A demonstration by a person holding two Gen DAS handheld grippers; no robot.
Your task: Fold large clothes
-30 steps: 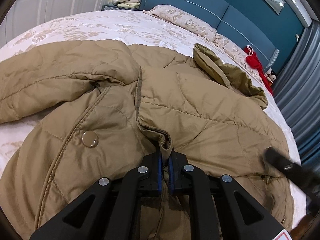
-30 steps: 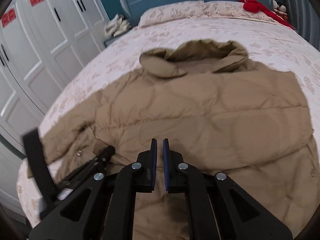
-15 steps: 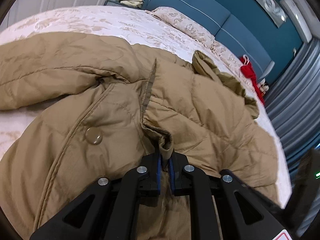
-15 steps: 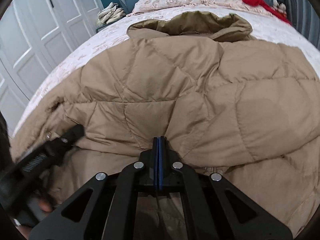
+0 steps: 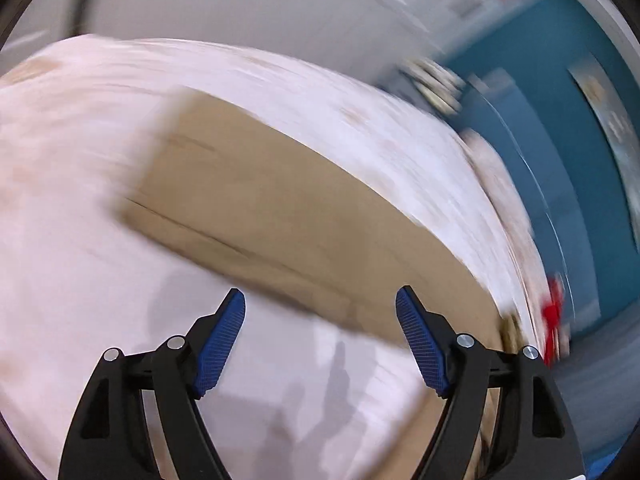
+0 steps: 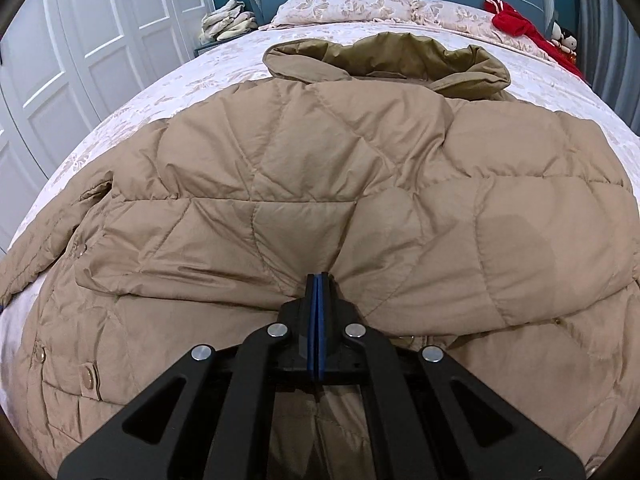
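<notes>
A large tan quilted jacket (image 6: 340, 184) lies spread on the bed, hood (image 6: 400, 56) toward the pillows, folded over itself along a horizontal edge. My right gripper (image 6: 318, 280) is shut on that folded edge of the jacket. In the blurred left wrist view my left gripper (image 5: 320, 308) is open and empty, held above the bedspread, with a tan sleeve (image 5: 260, 200) of the jacket stretched out just beyond its fingers.
The bed (image 6: 168, 92) has a pale floral spread and pillows (image 6: 344, 6) at the blue headboard. A red garment (image 6: 520, 28) lies at the far right. White wardrobe doors (image 6: 80, 40) stand on the left, with folded cloths (image 6: 228, 22) on a nightstand.
My left gripper let go of the jacket edge, opened wide and swung away to the left over the sleeve. My right gripper stays shut on the jacket fold, which has moved slightly toward the hood.
</notes>
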